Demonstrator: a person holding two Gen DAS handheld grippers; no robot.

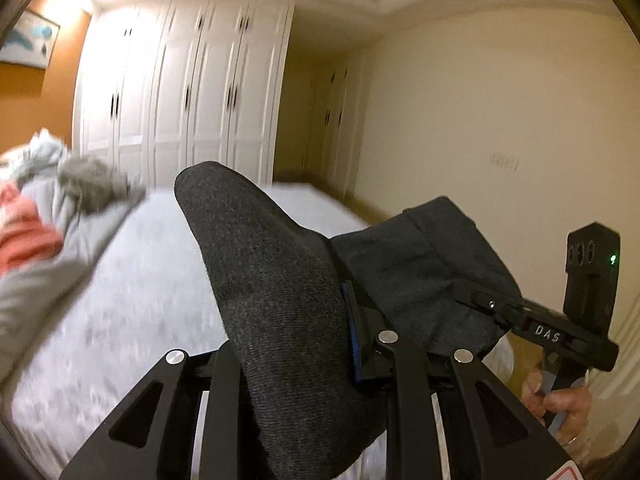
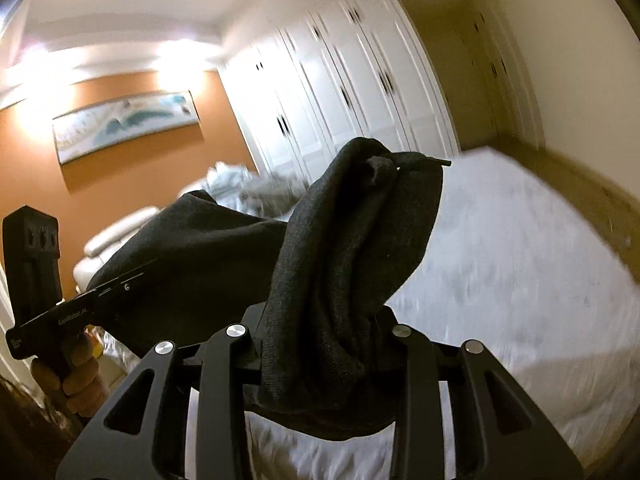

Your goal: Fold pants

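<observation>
The dark grey pants (image 1: pixel 280 300) hang in the air above the bed (image 1: pixel 140 280), stretched between both tools. The left tool (image 1: pixel 304 344) is closed tight on a bunched fold of the fabric, which stands up between its fingers. The right tool (image 2: pixel 320 344) is likewise clamped on gathered cloth. White wardrobe doors (image 2: pixel 340 80) stand behind the bed, and crumpled bedding (image 1: pixel 48 200) lies at its far end.

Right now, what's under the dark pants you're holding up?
Under the dark gray pants lies the bed's pale sheet. Both the left gripper and right gripper clamp them. The fabric hides the bed directly beneath.
</observation>
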